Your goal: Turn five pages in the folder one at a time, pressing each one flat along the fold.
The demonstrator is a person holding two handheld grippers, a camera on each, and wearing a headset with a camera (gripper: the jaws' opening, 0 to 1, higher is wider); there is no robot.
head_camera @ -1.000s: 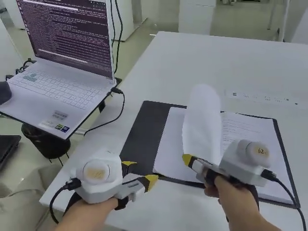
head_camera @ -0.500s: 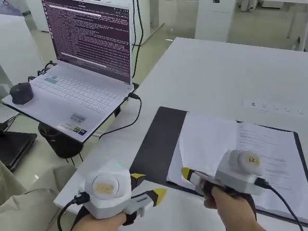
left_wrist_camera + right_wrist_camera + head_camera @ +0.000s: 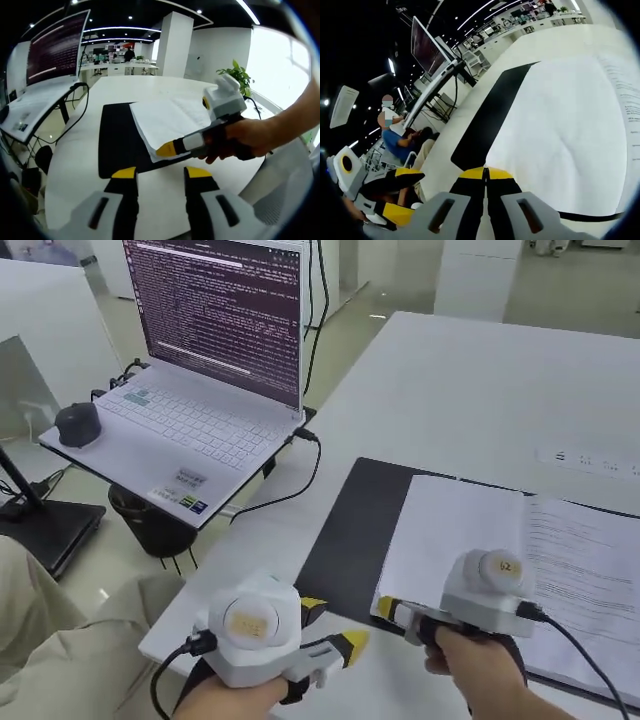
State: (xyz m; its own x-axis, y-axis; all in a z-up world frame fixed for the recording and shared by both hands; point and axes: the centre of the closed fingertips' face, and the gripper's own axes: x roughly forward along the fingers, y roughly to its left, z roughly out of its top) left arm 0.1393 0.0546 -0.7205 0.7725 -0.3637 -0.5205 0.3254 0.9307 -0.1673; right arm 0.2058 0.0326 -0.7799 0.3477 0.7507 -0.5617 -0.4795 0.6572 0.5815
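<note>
Pinching the white paper page (image 3: 450,530) with your right gripper (image 3: 386,609).
Jaws clamp its corner; your left gripper (image 3: 333,625) hangs parted, empty.

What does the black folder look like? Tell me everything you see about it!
The folder is thin and black, and it lies open and flat on the white table. Part of its dark left cover is bare. White paper lies on it: a blank page towards the left and a printed page on the right. The right gripper, jaws shut, seems to pinch the blank page's near edge. The left gripper is open beside it and does not touch it.
</note>
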